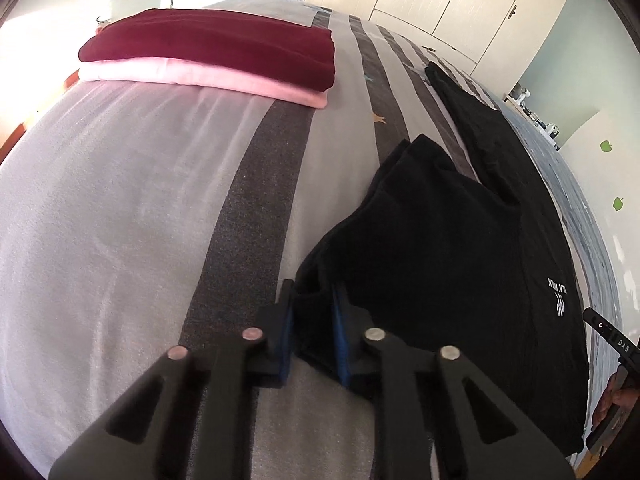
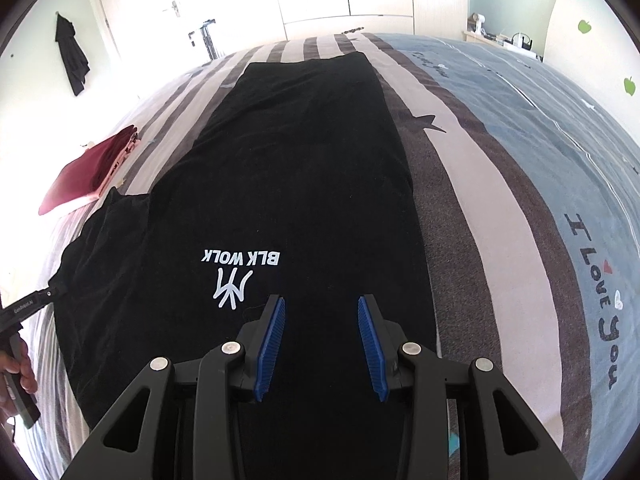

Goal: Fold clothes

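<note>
A black T-shirt (image 2: 304, 184) with a white "BLK WOLK" logo (image 2: 240, 270) lies flat lengthwise on the striped bed. Its left sleeve (image 1: 432, 216) sticks out to the side. My left gripper (image 1: 314, 308) is shut on the edge of that sleeve; it also shows at the left edge of the right wrist view (image 2: 50, 294). My right gripper (image 2: 322, 312) is open and empty, hovering over the shirt's near part just right of the logo. The blue pads (image 2: 276, 336) are wide apart.
A folded maroon garment (image 1: 216, 46) lies on a folded pink one (image 1: 208, 80) at the bed's far left. The bedspread (image 2: 500, 200) has grey, pink and blue stripes with lettering. Wardrobe doors (image 1: 460, 4) and a door stand beyond the bed.
</note>
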